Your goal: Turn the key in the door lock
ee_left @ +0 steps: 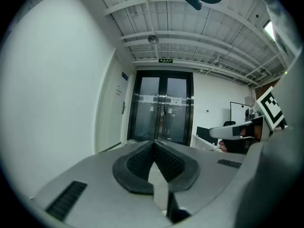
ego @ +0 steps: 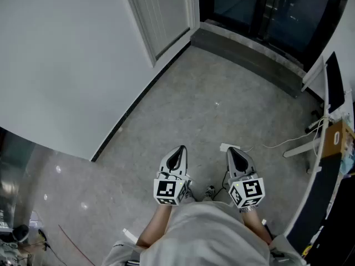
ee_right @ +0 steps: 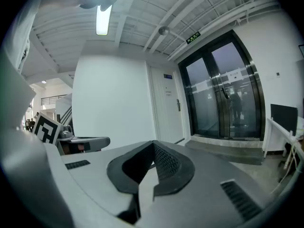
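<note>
The left gripper (ego: 179, 150) and right gripper (ego: 232, 151) are hovering side by side, near, over the grey floor (ego: 211, 110), each with its jaws pressing together on nothing. The white door (ego: 161, 10) is standing far ahead on the left, its handle (ee_right: 178, 105) well apart from both grippers. Its lock and key are showing too small to make out.

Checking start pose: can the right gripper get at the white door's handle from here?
Probably not yet. The right gripper, jaws shut and empty, is well short of the door handle; bare floor lies between, nothing blocking.
</note>
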Motion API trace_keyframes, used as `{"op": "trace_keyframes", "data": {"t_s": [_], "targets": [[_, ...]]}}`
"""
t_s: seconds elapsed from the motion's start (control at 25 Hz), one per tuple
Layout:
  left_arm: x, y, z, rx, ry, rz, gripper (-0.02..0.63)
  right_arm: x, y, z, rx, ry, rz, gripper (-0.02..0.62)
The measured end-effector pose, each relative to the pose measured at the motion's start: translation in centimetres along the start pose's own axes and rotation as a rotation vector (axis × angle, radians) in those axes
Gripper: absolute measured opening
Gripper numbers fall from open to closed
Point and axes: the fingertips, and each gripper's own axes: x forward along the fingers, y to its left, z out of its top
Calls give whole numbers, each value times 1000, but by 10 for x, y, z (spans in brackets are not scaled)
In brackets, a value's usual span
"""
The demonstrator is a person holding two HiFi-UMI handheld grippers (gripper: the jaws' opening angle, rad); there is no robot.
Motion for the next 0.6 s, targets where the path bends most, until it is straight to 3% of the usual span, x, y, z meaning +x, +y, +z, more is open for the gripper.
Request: {"op": "trace_keyframes", "data": {"t_s": [0.6], "targets": [[-21, 34, 10, 12, -37, 35, 9, 31, 38, 6, -29, -12, 78, -11]]}}
